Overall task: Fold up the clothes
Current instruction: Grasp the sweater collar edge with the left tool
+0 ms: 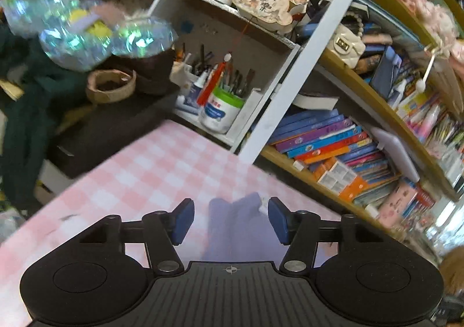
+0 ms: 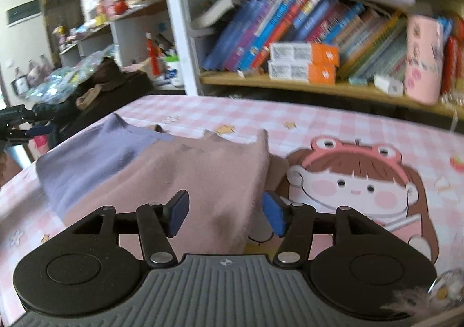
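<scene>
Right gripper (image 2: 224,218) is nearest, jaws spread and gripping nothing, straddling the near edge of the pink cloth (image 2: 203,176), well placed to pinch it. This cloth overlaps a purple cloth (image 2: 87,161); both lie flat on the checked table (image 2: 319,121), apparently already doubled, though blur hinders judgement. Left gripper (image 1: 230,221) hangs released above the purple cloth's edge.
</scene>
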A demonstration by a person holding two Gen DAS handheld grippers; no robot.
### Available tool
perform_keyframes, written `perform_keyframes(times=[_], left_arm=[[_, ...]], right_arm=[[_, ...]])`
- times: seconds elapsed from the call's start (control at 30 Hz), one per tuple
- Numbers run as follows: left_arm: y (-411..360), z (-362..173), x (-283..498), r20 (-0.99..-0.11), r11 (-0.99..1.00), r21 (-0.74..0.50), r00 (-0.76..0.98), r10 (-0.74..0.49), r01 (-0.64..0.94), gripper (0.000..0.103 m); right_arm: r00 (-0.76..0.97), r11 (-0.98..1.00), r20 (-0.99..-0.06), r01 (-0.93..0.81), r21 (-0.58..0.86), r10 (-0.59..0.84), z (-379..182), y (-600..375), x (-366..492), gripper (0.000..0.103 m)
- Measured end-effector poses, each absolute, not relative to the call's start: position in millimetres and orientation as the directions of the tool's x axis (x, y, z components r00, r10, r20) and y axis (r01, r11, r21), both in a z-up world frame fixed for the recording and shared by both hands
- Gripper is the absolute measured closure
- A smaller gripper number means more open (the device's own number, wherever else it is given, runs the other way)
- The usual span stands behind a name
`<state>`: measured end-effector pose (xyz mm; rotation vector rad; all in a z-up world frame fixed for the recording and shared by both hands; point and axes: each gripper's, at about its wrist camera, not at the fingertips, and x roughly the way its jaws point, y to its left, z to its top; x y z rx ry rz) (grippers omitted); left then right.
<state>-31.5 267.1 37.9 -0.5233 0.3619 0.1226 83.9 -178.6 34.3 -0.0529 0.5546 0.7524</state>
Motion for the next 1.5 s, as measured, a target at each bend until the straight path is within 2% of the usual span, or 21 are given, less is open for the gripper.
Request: perform_keyframes(times=[0.07, 0.13, 0.23, 0.3, 0.43, 0.53, 0.7, 0.73, 0.87, 0.93, 1.07, 1.2, 1.3, 1.5], left_arm=[[257.1, 43.0, -44.3, -0.407, 0.864, -0.436, 0.911, 0.059, -0.251, 0.045], [245.6, 46.8, -57.8, -0.444, 0.859, -0.415, 0.891, 0.096, -0.299, 0.032], [234.6, 50.8, -72.6, -0.480, 0.836, -0.426, 0.870, 0.116, -0.346, 0.020], [228.3, 49.3, -78.2, -0.510, 0.814, -0.443, 0.852, 0.117, -0.377, 0.018], [222.4, 37.5, -78.9, -0.562, 0.731, -0.535, 0.824, 0.065, -0.423, 0.018], [223.0, 22.9, -77.0, -0.549, 0.625, -0.647, 0.835, 0.014, -0.436, 0.019], [225.5, -0.7, -77.5, -0.528, 0.414, -0.771, 0.849, 0.010, -0.484, 0.025], [224.2, -3.0, -77.3, -0.530, 0.401, -0.772, 0.848, 0.024, -0.494, 0.025], [220.3, -11.0, -70.8, -0.550, 0.368, -0.764, 0.833, 0.055, -0.529, 0.029], [219.4, -14.3, -66.5, -0.564, 0.357, -0.757, 0.823, 0.068, -0.548, 0.035], [217.3, -12.9, -60.2, -0.577, 0.343, -0.742, 0.809, 0.109, -0.576, 0.040], [212.9, -11.0, -55.8, -0.592, 0.357, -0.721, 0.796, 0.128, -0.594, 0.043], [212.4, -12.4, -55.7, -0.590, 0.349, -0.721, 0.795, 0.143, -0.598, 0.048], [210.7, -15.8, -57.1, -0.570, 0.356, -0.727, 0.805, 0.163, -0.587, 0.050]], right_arm=[[0.586, 0.710, -0.476, -0.693, 0.124, 0.655, 38.5, -179.7, 78.0, 0.045], [0.576, 0.683, -0.457, -0.724, 0.098, 0.677, 42.8, -180.8, 72.2, 0.042], [0.548, 0.623, -0.424, -0.780, 0.051, 0.721, 48.6, -183.2, 63.0, 0.031], [0.517, 0.575, -0.411, -0.818, 0.022, 0.751, 49.0, -184.2, 60.6, 0.025], [0.444, 0.484, -0.432, -0.875, -0.019, 0.785, 43.6, -181.8, 64.4, 0.024], [0.384, 0.418, -0.454, -0.908, -0.027, 0.804, 39.3, -179.8, 69.9, 0.024], [0.311, 0.322, -0.472, -0.945, -0.061, 0.825, 39.1, -179.3, 71.4, 0.027], [0.305, 0.310, -0.477, -0.948, -0.071, 0.824, 39.2, -178.9, 71.4, 0.032], [0.272, 0.269, -0.517, -0.960, -0.083, 0.812, 33.5, -175.6, 80.3, 0.072], [0.252, 0.257, -0.534, -0.964, -0.067, 0.807, 27.4, -175.4, 86.1, 0.082], [0.218, 0.243, -0.542, -0.970, -0.026, 0.811, 16.3, -181.4, 92.0, 0.084], [0.222, 0.235, -0.535, -0.971, -0.044, 0.815, 11.2, -184.1, 89.5, 0.083], [0.226, 0.235, -0.530, -0.971, -0.052, 0.817, 10.2, -185.1, 87.8, 0.083], [0.202, 0.238, -0.525, -0.971, 0.001, 0.827, 9.4, -187.3, 95.3, 0.083]])
